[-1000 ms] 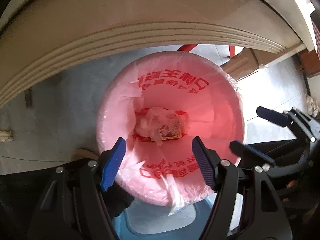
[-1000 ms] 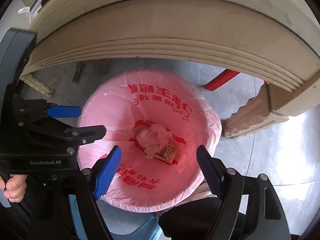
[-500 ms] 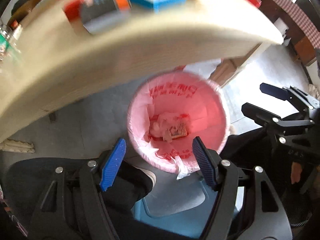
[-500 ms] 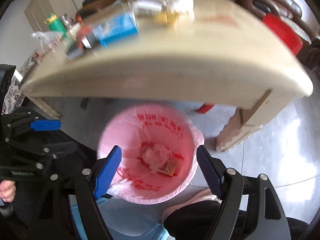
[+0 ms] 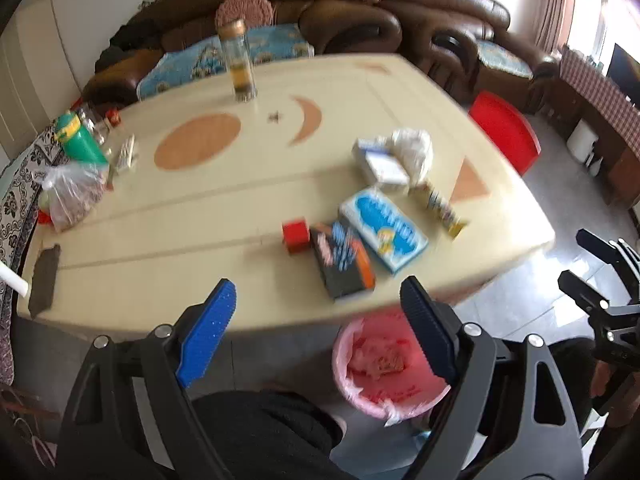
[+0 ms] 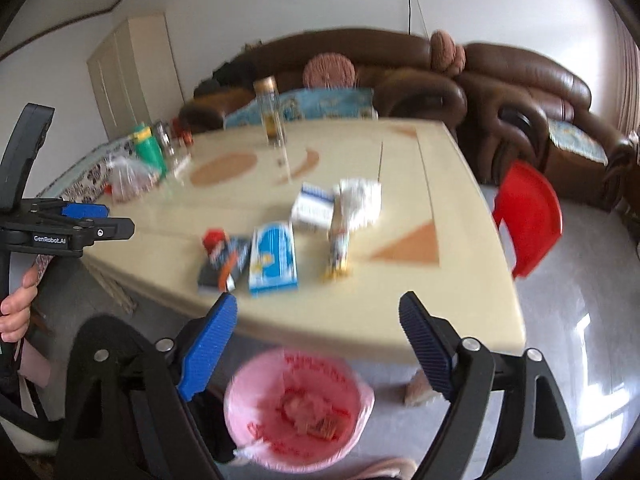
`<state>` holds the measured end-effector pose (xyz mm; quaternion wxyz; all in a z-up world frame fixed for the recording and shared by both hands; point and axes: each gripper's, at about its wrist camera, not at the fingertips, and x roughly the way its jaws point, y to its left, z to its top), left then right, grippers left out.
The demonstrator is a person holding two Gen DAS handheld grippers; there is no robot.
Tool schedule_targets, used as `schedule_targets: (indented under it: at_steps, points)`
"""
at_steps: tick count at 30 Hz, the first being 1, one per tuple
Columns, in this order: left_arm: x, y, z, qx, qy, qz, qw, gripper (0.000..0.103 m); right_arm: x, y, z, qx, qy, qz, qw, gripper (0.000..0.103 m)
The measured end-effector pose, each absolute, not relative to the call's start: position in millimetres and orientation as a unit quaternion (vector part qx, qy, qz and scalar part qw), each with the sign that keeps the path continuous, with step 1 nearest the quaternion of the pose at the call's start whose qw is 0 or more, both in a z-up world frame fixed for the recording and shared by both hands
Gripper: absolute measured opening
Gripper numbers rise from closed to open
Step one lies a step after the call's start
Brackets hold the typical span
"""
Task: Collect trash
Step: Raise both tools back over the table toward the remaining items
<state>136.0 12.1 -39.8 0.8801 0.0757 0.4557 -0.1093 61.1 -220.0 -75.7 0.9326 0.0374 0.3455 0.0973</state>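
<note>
Both tools, left [image 5: 316, 320] and right [image 6: 316, 332], wide open, holding nothing; blurry worktop [image 5: 248, 184] boxes, maybe cigarette packs [image 5: 344, 260]; bin [image 5: 384, 368] half hidden.

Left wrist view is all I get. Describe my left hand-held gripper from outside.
Observer: In the right wrist view, the left hand-held gripper is at the far left, jaws apart with nothing between them. A bare hand holds its handle.
Operator: Now give me the bin's right rim. It's partly covered here.
Observer: The pink-lined bin shows its full rim there, with the bag folded over it and trash inside.
Operator: Say what stands right of it.
Observer: A cream table leg, apart from the bin.
</note>
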Motion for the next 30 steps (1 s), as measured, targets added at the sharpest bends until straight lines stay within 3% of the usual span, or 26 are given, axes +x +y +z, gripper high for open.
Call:
schedule_targets:
  at_steps: [7, 30]
  points:
    - [137, 4, -11, 0.076, 0.435, -0.112, 0.89, 0.085, 76, -224, -39, 0.031, 0.304, 0.103, 0.947, 0.085]
    - [187, -23, -108, 0.068, 0.529, -0.121, 0.838, 0.085, 136, -226, -94, 0.049, 0.356, 0.123, 0.925, 0.085]
